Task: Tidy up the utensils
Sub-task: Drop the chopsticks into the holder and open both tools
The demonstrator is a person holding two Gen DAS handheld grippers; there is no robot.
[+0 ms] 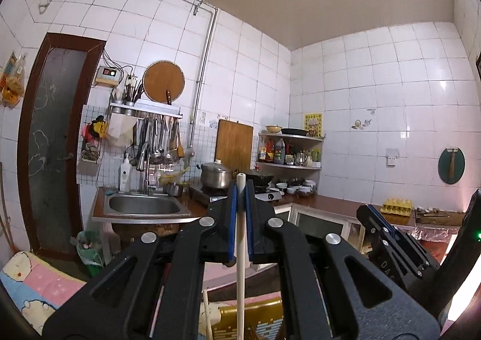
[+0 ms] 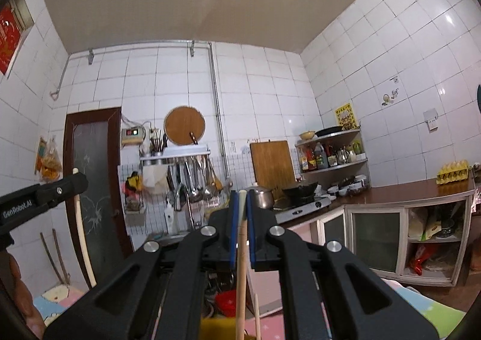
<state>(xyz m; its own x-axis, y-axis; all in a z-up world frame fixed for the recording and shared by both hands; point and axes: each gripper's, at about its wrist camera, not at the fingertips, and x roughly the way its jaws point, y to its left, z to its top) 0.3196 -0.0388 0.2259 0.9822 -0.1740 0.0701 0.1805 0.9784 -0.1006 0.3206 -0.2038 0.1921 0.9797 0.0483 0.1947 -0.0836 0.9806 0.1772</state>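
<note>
My left gripper is shut on a pale chopstick that runs upright between its blue pads, its tip showing just above them. My right gripper is shut on a second, wood-coloured chopstick with a pale top, also upright. The right gripper shows at the right edge of the left wrist view. The left gripper shows at the left edge of the right wrist view, with its chopstick hanging below it. Both are held up in the air, facing the kitchen wall.
A steel sink and faucet stand ahead, with a wall rack of hanging utensils above. A pot and wok sit on the stove. A corner shelf holds bottles. An egg carton sits on the counter. A yellow box lies below.
</note>
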